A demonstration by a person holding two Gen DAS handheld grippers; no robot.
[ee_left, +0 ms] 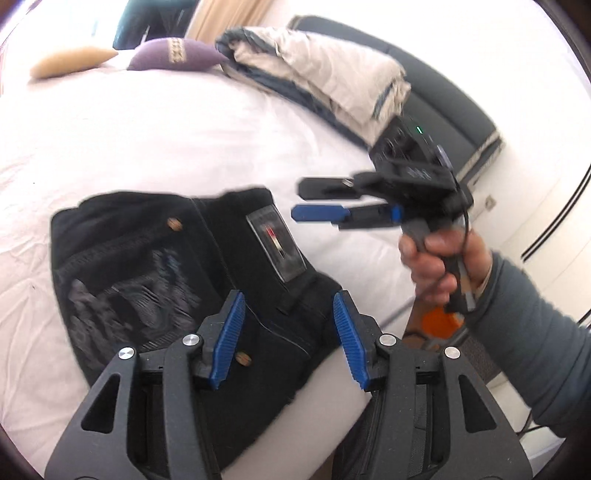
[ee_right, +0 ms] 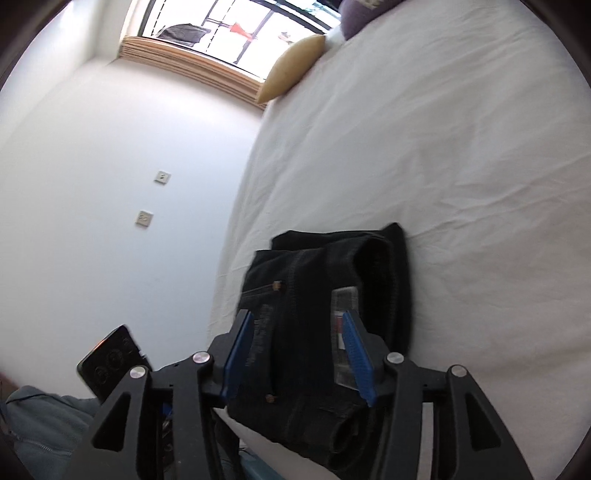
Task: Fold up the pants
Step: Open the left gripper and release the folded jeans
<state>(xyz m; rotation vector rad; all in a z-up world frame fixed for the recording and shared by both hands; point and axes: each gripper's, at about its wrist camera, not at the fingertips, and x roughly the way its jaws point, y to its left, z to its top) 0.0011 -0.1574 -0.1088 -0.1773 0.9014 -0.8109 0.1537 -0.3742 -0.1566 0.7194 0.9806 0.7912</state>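
Folded black pants (ee_left: 177,266) lay on the white bed (ee_left: 147,147). Left gripper (ee_left: 290,338) and right gripper (ee_right: 299,354) hovered above them, fingers apart, gripping nothing.

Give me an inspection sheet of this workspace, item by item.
Surface: white bed sheet, wrinkled.
Job's things: black pants folded into a compact bundle near the bed's edge, label patch facing up.
Clutter: folded blanket, purple cushion, tan cushion.
Grippers: left gripper open, nothing gripped; right gripper open, clear of the pants.
Cables: thin black cable at the right gripper's handle.
Surroundings: white wall, window, two wall sockets.
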